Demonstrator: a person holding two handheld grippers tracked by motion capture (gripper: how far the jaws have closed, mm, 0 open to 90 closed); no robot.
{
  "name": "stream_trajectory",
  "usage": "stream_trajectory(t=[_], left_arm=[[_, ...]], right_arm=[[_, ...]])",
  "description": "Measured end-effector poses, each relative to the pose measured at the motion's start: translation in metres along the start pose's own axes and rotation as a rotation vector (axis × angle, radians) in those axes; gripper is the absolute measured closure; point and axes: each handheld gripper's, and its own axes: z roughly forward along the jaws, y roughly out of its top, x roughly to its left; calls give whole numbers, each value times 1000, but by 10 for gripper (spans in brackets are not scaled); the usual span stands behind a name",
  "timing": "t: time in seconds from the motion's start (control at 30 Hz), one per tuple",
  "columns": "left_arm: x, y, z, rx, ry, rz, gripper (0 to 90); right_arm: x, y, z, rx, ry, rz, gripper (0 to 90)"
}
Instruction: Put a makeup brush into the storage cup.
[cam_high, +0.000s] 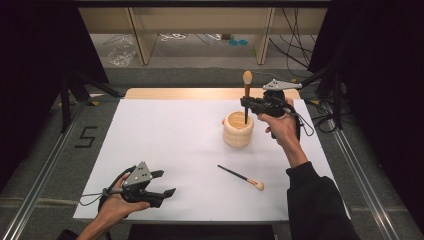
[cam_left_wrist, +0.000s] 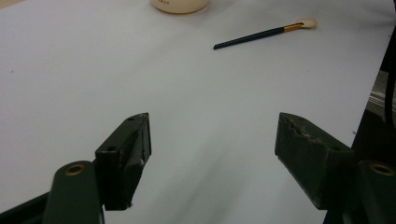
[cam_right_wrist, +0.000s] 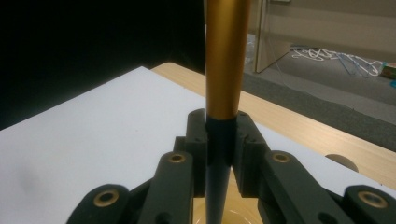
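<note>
A makeup brush (cam_high: 247, 95) with a dark handle, gold ferrule and pale tuft stands upright, its lower end inside a cream ribbed wooden cup (cam_high: 238, 129) on the white sheet. My right gripper (cam_high: 246, 103) is shut on this brush above the cup; in the right gripper view the brush (cam_right_wrist: 223, 84) sits pinched between the pads at my right gripper (cam_right_wrist: 219, 135). A second makeup brush (cam_high: 241, 177) lies flat on the sheet in front of the cup, also the second brush (cam_left_wrist: 264, 33) far ahead. My left gripper (cam_high: 164, 183) rests near the front left edge, open and empty, its jaws wide apart at my left gripper (cam_left_wrist: 212, 140).
The white sheet (cam_high: 165, 140) covers a wooden table (cam_high: 200, 93) whose bare strip shows at the back. Black curtains flank both sides. Shelf legs, cables and a plastic bag (cam_high: 120, 52) lie on the floor beyond.
</note>
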Motion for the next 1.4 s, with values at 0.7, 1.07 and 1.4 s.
stream_trajectory(t=[0.7,1.07,1.4], left_arm=[[-1,0,0,4,-17,-24,266],[0,1,-1,-3,4,-5,264],[0,0,0,-7,3,-6,263]], right_arm=[[-4,-4,26,23,-19,22,793],[-5,-15,35,48,-31,20,793],[-11,-31,43,70,-37,40,793]])
